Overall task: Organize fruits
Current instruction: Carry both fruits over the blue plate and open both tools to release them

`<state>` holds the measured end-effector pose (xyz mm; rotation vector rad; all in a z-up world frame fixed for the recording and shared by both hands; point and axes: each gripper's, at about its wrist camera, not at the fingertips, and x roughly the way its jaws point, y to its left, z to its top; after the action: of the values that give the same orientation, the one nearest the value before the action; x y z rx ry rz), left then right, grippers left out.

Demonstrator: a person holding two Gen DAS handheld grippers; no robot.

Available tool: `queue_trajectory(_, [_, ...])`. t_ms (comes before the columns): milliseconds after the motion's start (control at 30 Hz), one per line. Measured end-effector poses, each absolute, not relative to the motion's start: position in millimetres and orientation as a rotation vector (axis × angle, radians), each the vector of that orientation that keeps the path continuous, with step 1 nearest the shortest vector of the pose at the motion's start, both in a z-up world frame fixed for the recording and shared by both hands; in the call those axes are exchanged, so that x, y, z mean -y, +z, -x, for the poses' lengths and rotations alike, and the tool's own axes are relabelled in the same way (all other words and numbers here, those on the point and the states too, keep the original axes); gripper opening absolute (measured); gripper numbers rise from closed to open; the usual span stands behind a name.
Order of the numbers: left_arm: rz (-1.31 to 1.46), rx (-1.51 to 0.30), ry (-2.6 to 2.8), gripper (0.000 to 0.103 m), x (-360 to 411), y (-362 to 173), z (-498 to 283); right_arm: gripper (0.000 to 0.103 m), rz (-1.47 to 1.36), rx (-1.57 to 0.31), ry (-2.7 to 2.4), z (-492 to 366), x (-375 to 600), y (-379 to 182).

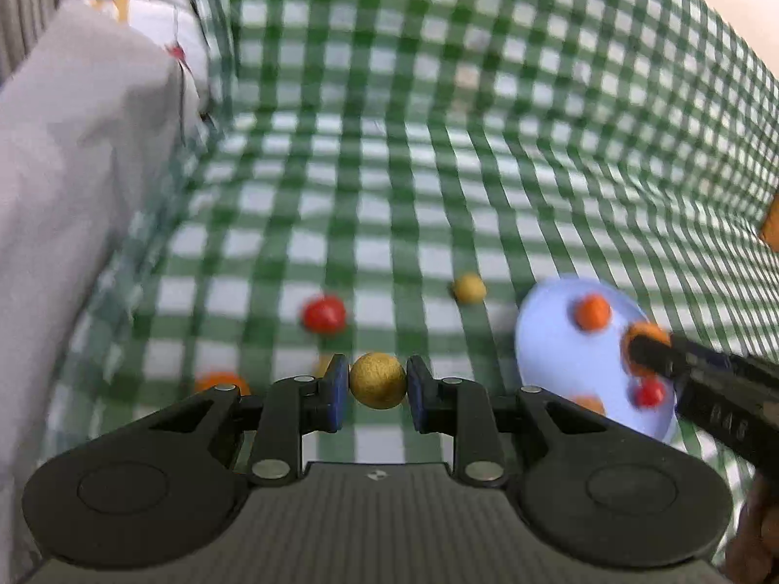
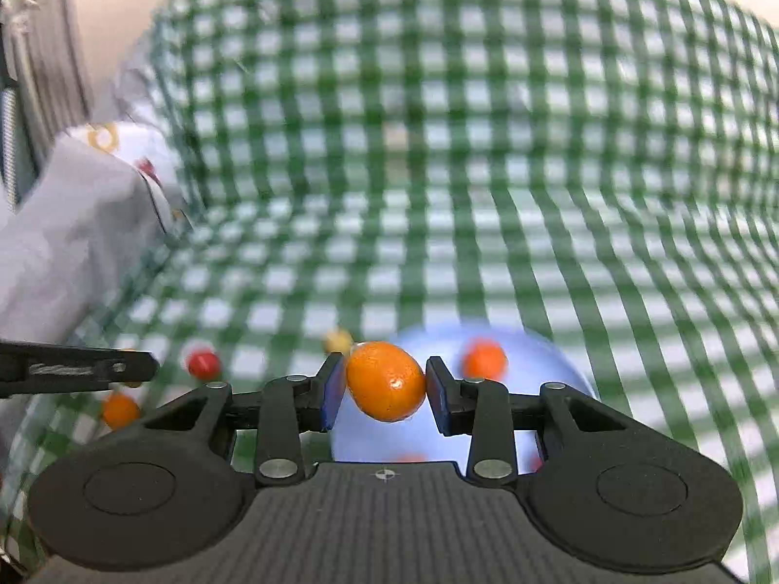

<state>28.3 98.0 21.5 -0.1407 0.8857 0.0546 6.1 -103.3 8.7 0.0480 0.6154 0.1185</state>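
My left gripper [image 1: 378, 387] is shut on a yellow-gold round fruit [image 1: 378, 379] above the green checked cloth. My right gripper [image 2: 384, 384] is shut on an orange fruit [image 2: 385, 380] and holds it over a pale blue plate [image 2: 535, 355]. In the left wrist view the plate [image 1: 555, 355] lies at the right with an orange fruit [image 1: 591, 312] and a small red fruit [image 1: 649, 393] on it, and the right gripper reaches over it. A red fruit [image 1: 324, 314], a yellow fruit [image 1: 469, 288] and an orange fruit [image 1: 214, 382] lie loose on the cloth.
A white cloth-covered bulk [image 1: 73, 146] stands along the left side. The checked cloth [image 1: 438, 121] rises at the back. An orange object [image 1: 771, 224] shows at the far right edge.
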Motion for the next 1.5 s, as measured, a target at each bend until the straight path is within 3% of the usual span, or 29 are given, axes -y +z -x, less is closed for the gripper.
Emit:
queue_trajectory(300, [0.117,-0.913,0.054,0.028,-90.3,8.7,-37.0,0.038,0.142,-0.567,0.077,1.3,121.3,5.2])
queue_trajectory(1067, [0.099,-0.806,-0.06,0.028,-37.3,9.0,-58.6,0.038,-0.049,-0.58,-0.086,-14.0,200.4,4.6])
queue_trajectory(1500, [-0.081,-0.706,-0.228,0.028,25.5,4.4,-42.3,0.038,-0.035,-0.572,-0.039,-19.4,189.8,5.2])
